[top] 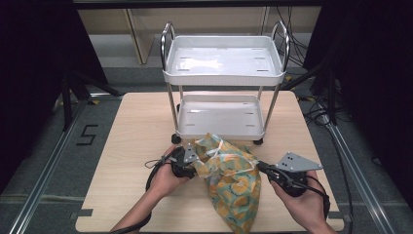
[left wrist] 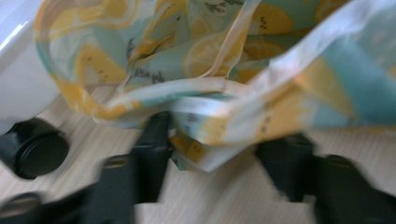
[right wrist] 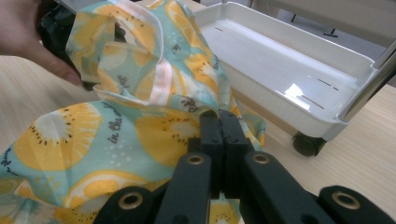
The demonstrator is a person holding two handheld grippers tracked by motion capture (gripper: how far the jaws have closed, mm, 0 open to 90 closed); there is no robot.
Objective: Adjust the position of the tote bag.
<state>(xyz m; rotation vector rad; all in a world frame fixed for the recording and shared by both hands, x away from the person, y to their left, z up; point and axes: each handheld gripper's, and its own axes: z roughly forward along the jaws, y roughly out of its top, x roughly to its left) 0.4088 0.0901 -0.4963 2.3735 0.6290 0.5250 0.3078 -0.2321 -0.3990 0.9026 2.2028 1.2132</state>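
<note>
Right tongs (right wrist: pixel 223 122): pressed together on a fold of the fruit-print cloth bag, teal with yellow and orange citrus slices (right wrist: pixel 140 126); the right gripper view shows the two black jaws meeting with fabric pinched between them, while the high view shows the right tongs (top: pixel 261 167) only as a dark tip at the bag's right edge, under a grey three-cornered plate.
Left tongs (left wrist: pixel 219 140): spread partway, with the bag's pale hemmed rim (left wrist: pixel 205 95) hanging between the jaws; the left gripper view is blurred, and the rim drapes against the left-hand jaw while the other stands apart from it. In the high view the left tongs (top: pixel 191 163) sit at the bag's left edge.
Bag's place: on the light wooden table (top: pixel 131 126), at the near middle between both hands, its mouth (top: pixel 214 146) lifted and turned toward the cart.
White two-shelf plastic trolley with chrome handles (top: pixel 224 73): just beyond the bag; the high view shows both trays, the right gripper view shows the lower tray (right wrist: pixel 289 60) up close, and the left gripper view shows one black caster (left wrist: pixel 35 149) on the table.
</note>
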